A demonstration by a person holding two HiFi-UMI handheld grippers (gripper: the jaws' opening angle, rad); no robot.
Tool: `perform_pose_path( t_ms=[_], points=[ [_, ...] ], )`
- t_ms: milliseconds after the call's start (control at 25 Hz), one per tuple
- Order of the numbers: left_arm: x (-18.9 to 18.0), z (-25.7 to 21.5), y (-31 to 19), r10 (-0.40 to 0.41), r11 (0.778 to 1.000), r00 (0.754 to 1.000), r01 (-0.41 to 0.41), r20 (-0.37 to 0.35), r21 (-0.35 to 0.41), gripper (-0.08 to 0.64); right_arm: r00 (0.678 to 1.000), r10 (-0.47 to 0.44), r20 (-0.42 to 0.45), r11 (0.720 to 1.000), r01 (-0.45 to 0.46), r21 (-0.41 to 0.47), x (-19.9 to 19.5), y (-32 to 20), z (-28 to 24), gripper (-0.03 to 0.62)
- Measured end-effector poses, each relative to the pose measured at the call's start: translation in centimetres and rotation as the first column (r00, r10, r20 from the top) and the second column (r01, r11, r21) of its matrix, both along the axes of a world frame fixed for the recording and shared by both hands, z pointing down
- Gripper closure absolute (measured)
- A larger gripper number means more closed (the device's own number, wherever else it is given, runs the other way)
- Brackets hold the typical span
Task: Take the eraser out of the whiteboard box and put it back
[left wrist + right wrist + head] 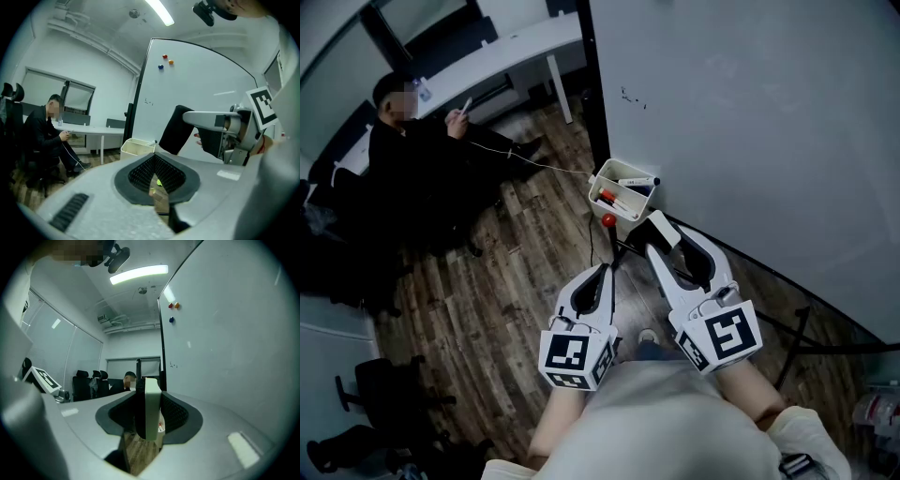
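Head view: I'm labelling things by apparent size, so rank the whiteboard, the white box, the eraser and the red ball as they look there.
1. whiteboard
2. white box
3. eraser, nearer the camera, so its place below the box is unsure
4. red ball

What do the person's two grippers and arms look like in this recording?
The left gripper and right gripper have the same build: pale grey, wedge-shaped plastic shells with black ribbed pads lining the jaws. Each ends in a white marker cube printed with black squares. No cables show on them. The person wears a light-coloured top, and the forearms look uncovered.
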State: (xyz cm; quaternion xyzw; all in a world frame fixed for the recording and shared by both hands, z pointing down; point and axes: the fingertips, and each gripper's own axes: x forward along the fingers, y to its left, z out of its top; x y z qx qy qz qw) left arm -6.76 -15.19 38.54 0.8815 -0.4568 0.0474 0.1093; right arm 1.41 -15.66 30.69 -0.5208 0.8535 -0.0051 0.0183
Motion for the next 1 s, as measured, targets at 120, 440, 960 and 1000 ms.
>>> perform_pose_path(
  t_ms=[120, 440, 960, 1000],
  points=[
    [0.0, -0.1, 0.7, 0.005, 1.000, 1.000, -0.005, -0.002, 0.002, 0.554, 1.000, 0.005, -0.002, 1.000, -0.005, 0.001, 0.0, 0.8, -0.1, 0.425],
    [-0.1, -0.2, 2.3, 0.026, 1.000, 1.000, -0.026, 0.005, 0.003, 0.554, 1.000, 0.010, 0.004, 1.000, -0.010, 0.003, -0.2, 2.6, -0.2, 0.425],
    [0.2, -0.6, 3.0, 0.033, 0.999, 0.999, -0.033, -0.001, 0.015, 0.555, 1.000, 0.002, -0.005, 1.000, -0.002, 0.003, -0.2, 3.4, -0.4, 0.425],
    [0.2, -0.7, 3.0, 0.032, 0.999, 0.999, -0.032, -0.001, 0.015, 0.555, 1.000, 0.001, -0.006, 1.000, -0.001, 0.004, -0.3, 3.4, -0.4, 0.425]
  ],
)
